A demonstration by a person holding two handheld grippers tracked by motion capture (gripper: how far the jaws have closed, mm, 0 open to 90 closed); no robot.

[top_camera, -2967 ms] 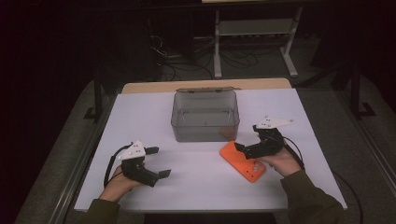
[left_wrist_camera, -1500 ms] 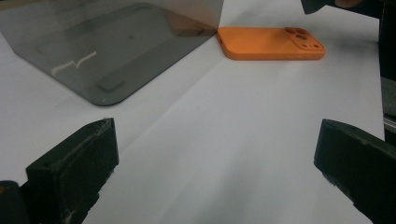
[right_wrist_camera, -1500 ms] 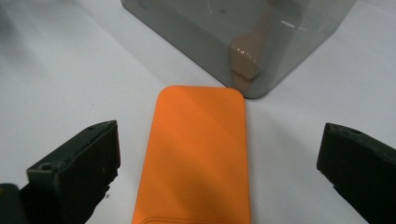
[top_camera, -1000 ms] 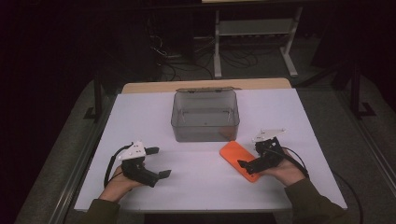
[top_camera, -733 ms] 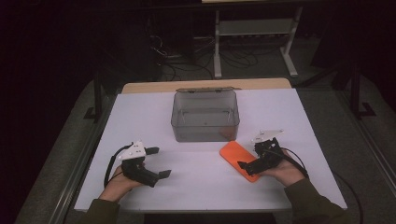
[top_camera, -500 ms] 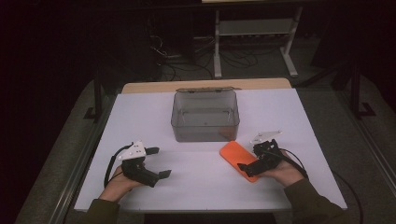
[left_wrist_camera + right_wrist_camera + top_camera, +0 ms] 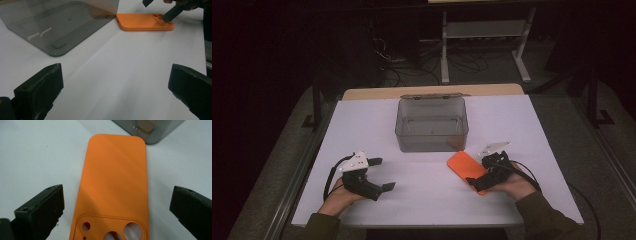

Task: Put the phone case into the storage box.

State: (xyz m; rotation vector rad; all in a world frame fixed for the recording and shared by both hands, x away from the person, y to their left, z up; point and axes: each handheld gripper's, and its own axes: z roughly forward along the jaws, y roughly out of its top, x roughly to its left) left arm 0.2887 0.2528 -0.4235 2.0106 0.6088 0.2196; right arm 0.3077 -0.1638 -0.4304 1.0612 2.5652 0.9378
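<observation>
The orange phone case (image 7: 467, 170) is seen lying flat near the tabletop's (image 7: 422, 200) near right edge, just in front of the grey bin (image 7: 432, 124). It is straddled by the spread right tongs (image 7: 117, 207). The left tongs (image 7: 379, 175), also spread, are held idle near the near left corner. A thin, flat case may be skidded away if the jaws are closed above its edges.
</observation>
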